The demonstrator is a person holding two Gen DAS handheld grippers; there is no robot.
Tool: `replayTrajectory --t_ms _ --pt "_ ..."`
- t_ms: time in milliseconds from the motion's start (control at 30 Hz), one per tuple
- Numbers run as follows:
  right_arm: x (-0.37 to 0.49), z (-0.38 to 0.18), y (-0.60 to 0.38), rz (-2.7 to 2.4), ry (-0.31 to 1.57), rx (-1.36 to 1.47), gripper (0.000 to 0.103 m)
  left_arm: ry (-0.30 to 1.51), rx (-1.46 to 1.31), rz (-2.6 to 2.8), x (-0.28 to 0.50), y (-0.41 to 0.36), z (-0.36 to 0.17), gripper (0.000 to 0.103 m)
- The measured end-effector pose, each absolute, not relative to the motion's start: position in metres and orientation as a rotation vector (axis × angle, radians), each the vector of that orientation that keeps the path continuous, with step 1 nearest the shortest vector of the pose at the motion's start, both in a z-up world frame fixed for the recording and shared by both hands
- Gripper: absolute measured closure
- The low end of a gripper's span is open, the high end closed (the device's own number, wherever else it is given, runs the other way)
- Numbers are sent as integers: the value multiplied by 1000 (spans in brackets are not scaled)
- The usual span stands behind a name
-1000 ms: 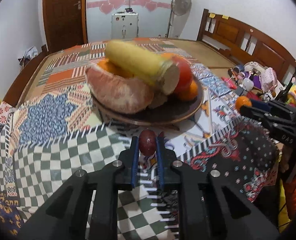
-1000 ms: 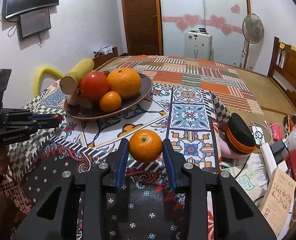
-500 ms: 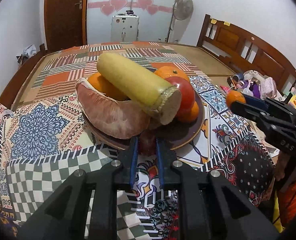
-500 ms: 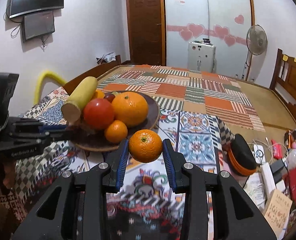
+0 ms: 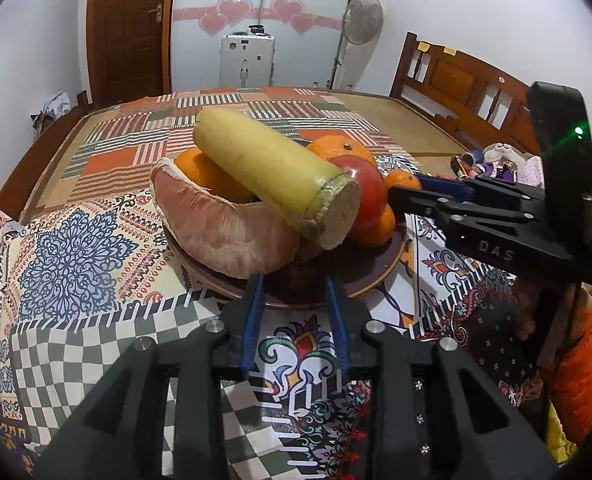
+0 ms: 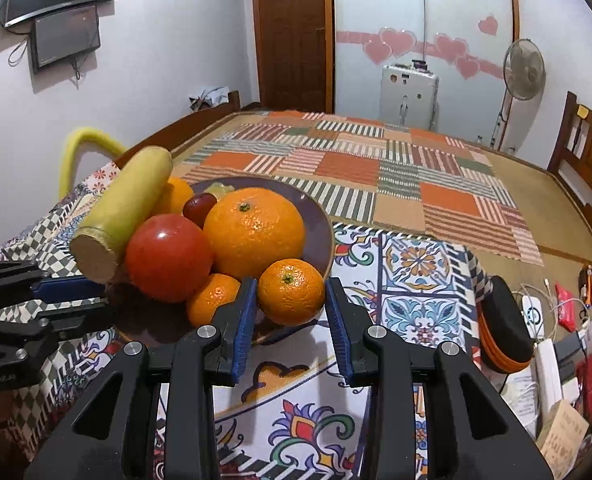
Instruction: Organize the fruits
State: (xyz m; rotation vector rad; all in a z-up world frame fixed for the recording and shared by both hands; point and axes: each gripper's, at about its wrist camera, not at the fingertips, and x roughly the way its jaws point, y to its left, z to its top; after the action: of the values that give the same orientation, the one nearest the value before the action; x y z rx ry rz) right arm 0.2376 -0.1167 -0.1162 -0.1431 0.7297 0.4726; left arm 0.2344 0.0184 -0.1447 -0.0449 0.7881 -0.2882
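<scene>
Right wrist view: mandarin (image 6: 291, 292) sits between right claw's (image 6: 289, 306) spread fingers, over plate (image 6: 323, 236).

My tongs: two, left (image 5: 293, 292) and right (image 6: 289, 300)
Oranges I see: four (image 6: 253, 232) (image 6: 291, 292) (image 6: 211, 298) (image 6: 175, 196)
Tomato: one (image 6: 167, 258)
Cane: one (image 5: 271, 172)
Pomelo wedge: one (image 5: 215, 224)
Plate: one (image 6: 320, 224)
</scene>
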Motion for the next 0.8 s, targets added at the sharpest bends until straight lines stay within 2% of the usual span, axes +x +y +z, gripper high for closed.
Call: replayTrajectory --t_ms 233,400,500,800 --pt "239 -116 -114 468 731 -156 71 770 -42 -281 230 20 -143 72" --pt "242 -114 -117 461 729 -131 60 763 -38 -275 225 21 -142 72" --pt "236 -110 -119 473 713 -121 58 762 -35 -263 221 20 -140 72" --pt "181 -60 -125 482 558 -112 58 646 -76 -189 182 35 -95 72"
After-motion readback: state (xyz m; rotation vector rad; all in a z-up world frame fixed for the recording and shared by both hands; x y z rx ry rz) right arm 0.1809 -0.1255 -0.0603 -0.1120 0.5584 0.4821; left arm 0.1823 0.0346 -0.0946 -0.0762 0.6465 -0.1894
